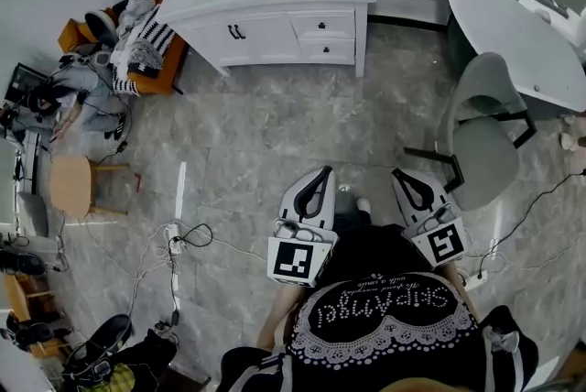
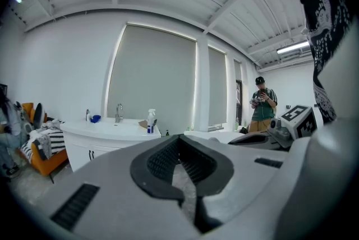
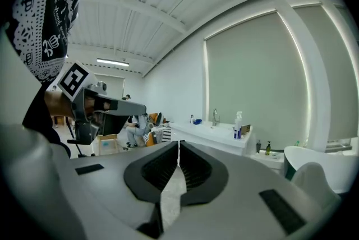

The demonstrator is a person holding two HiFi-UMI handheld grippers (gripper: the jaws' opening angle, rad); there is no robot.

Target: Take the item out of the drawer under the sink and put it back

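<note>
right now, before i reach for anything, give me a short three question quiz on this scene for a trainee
1. True or false: a drawer of the white sink cabinet stands pulled open.
2. What do the right tongs hold? A) a bottle B) nothing, they are shut and empty C) a cloth
3. Fill in: in the head view, the grey shell chair stands to the ____ of the cabinet.
Key: 1 false; 2 B; 3 right.

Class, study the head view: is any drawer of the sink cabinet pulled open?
No, the drawers of the white sink cabinet all sit flush with its front.
</note>
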